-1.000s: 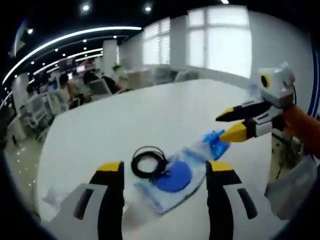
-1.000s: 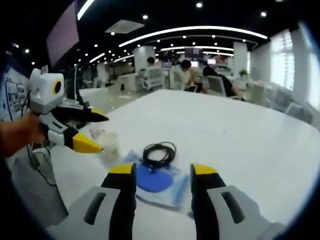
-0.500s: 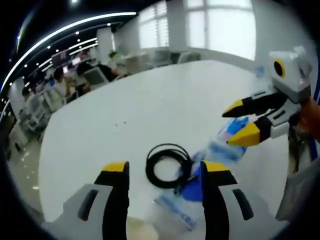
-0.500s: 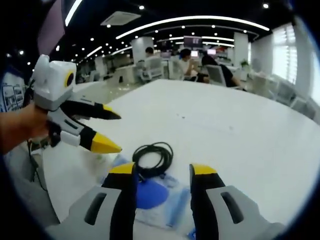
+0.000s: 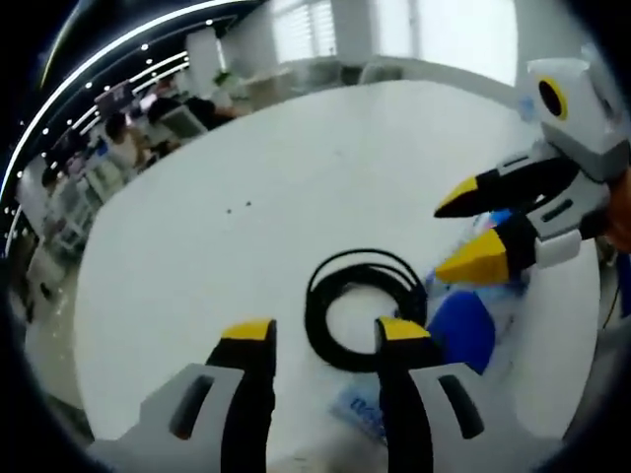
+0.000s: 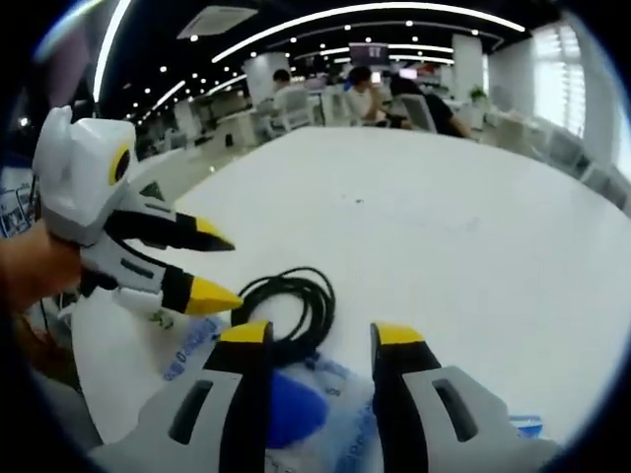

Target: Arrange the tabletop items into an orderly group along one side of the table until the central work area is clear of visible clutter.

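Note:
A coiled black cable (image 5: 360, 307) lies on the white table (image 5: 246, 197), partly over a clear plastic bag holding a blue disc (image 5: 461, 329). My left gripper (image 5: 320, 335) is open just short of the coil, its yellow-tipped jaws standing apart on either side of the coil's near edge. The right gripper (image 5: 471, 232) enters from the right, open above the bag. In the right gripper view my right gripper (image 6: 311, 337) hangs open over the cable (image 6: 291, 305) and the bag with the blue disc (image 6: 291, 414). The left gripper (image 6: 219, 264) shows open at the left, beside the cable.
The white table (image 6: 473, 217) stretches far beyond the items. Behind it is an office with people seated at desks (image 6: 394, 94) and chairs (image 5: 187, 123). A hand (image 6: 35, 271) holds the left gripper at the table's near edge.
Both views have dropped closer to the table. The cable coil looms larger, and my left gripper's jaws now flank its near edge. Both grippers stay open.

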### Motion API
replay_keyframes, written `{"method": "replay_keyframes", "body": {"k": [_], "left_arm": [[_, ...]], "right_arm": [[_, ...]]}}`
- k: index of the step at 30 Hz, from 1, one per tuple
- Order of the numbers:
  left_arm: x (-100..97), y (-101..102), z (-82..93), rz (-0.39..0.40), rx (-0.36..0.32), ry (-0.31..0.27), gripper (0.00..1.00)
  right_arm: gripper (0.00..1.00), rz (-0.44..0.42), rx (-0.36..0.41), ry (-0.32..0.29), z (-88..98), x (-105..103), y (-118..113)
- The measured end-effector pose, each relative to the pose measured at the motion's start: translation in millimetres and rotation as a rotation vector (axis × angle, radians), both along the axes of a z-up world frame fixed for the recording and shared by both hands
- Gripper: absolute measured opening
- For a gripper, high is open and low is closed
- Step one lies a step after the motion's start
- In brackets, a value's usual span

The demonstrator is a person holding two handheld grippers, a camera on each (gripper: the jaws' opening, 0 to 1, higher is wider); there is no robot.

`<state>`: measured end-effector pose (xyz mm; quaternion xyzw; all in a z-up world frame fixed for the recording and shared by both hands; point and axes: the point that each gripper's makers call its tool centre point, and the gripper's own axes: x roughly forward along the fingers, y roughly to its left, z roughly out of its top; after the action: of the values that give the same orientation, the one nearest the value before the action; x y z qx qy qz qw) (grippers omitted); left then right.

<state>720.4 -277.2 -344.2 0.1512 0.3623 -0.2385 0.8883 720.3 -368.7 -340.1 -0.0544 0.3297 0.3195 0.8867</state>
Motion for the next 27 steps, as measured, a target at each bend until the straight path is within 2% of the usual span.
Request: {"method": "replay_keyframes", "body": {"k": [3, 8, 19, 23, 27], "left_arm": [[3.0, -2.6, -6.0, 0.001, -0.008, 0.01, 0.33], [8.4, -3.7, -13.5, -0.012, 0.035, 0.003, 0.27], [15.8, -5.8, -26.0, -0.015, 0.062, 0.009, 0.14], [15.5, -3.1, -34.0, -0.024, 0.098, 0.02, 0.11], [17.6, -4.3, -35.1, -0.026, 0.097, 0.019, 0.08]], "right_arm": [[0.38, 0.003, 0.001, 0.02, -9.2, 3.8, 7.6], [0.34, -0.007, 0.0, 0.066, -26.2, 7.2, 12.9], [0.28, -0.03, 0.004, 0.117, -41.1, 9.5, 17.2], [0.26, -0.032, -0.004, 0.128, -44.6, 9.8, 18.5], [0.24, -0.04, -0.001, 0.142, -48.9, 10.8, 20.7]]}}
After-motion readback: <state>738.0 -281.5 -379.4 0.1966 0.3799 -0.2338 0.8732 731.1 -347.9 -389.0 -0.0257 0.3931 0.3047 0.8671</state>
